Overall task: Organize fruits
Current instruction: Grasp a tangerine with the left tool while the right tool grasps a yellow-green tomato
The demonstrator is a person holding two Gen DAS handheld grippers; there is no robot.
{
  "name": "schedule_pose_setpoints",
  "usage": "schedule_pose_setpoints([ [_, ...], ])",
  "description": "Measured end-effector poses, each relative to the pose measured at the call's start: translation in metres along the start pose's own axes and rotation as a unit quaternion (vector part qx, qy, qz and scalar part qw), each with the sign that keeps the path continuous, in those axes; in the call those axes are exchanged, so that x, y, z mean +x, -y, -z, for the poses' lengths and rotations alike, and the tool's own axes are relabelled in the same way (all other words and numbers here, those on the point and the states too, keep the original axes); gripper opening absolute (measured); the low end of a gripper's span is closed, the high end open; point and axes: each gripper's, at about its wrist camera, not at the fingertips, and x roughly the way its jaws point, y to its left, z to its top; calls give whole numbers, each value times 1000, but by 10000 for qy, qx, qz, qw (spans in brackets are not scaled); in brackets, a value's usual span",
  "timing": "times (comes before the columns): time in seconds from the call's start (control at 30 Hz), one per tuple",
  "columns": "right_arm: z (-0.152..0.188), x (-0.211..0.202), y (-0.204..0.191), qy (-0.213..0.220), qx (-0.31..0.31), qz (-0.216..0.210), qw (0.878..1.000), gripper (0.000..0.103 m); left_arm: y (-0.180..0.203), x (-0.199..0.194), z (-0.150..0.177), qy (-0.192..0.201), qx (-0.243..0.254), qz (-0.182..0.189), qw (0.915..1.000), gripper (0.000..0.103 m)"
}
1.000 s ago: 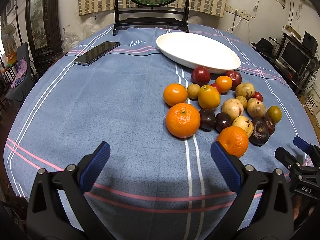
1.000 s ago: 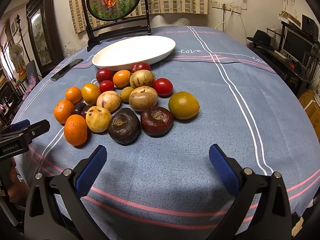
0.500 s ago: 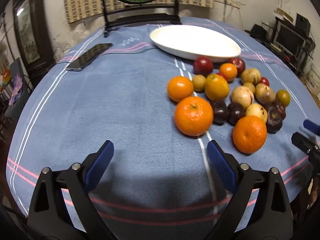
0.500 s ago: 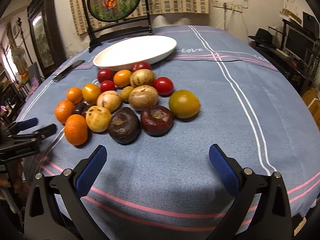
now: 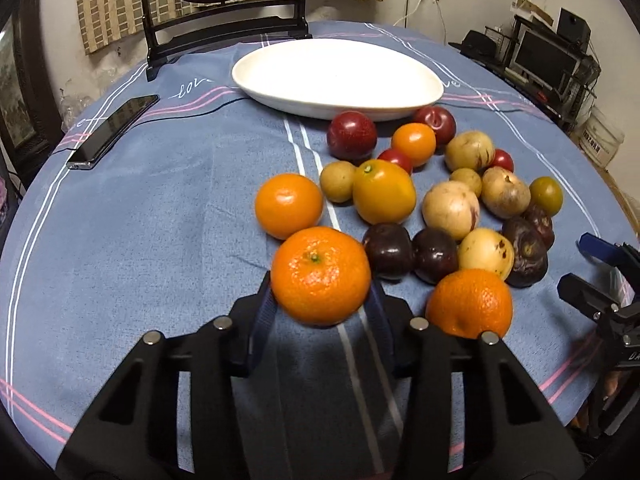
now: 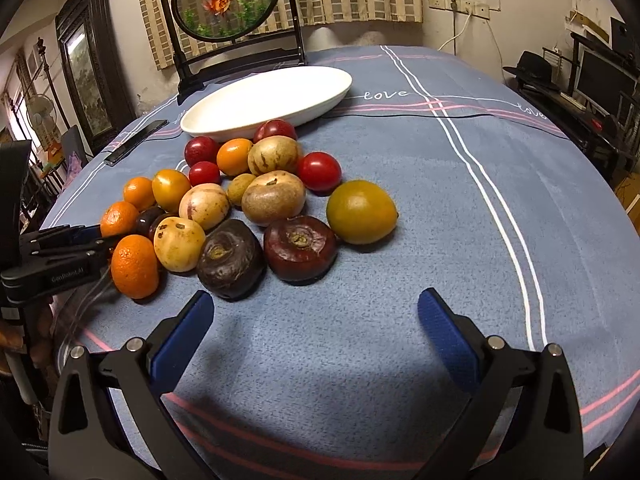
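Observation:
A pile of fruit lies on the blue tablecloth in front of a white oval plate [image 5: 336, 76] that has nothing on it. My left gripper [image 5: 320, 285] has its jaws closing on the nearest mandarin [image 5: 320, 276], and both blue pads touch its sides. A second mandarin [image 5: 470, 304] sits just to the right, a smaller orange [image 5: 288, 205] behind. From the right wrist view the left gripper [image 6: 94, 236] reaches in at the pile's left edge by the mandarin [image 6: 119, 218]. My right gripper [image 6: 316, 300] stands open with nothing in it, short of two dark purple fruits [image 6: 300, 246].
A black phone [image 5: 114, 130] lies at the left of the cloth. A framed round goldfish screen [image 6: 236, 4] stands behind the plate. The right gripper [image 5: 600, 276] shows at the right table edge. A desk with monitors stands off to the right.
My left gripper has moved forward to the nearest mandarin and its jaws have gone from wide open to closed around it. The right gripper has stayed put.

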Motion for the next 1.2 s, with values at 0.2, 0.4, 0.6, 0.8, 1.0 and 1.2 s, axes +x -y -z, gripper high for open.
schedule_pose_setpoints([
  [0.2, -8, -9, 15, 90, -235, 458, 9986, 102, -10, -17, 0, 321, -203, -54, 9993, 44],
  [0.4, -14, 8, 31, -535, -774, 1008, 9905, 102, -19, -22, 8, 376, -291, -55, 9989, 44],
  [0.6, -26, 21, 36, -738, -1136, 838, 9872, 82, -23, -16, 14, 271, -350, -7, 9990, 44],
  [0.8, -52, 40, 23, -862, -1866, 717, 9760, 79, -26, -11, 16, 206, -398, 37, 9990, 44],
  [1.0, -69, 53, 15, -997, -2173, 275, 9706, 38, -27, -9, 13, 143, -433, 129, 9989, 45],
  [1.2, -70, 52, 17, -955, -2113, 233, 9725, 38, -28, -5, 8, 74, -446, 152, 9989, 45],
])
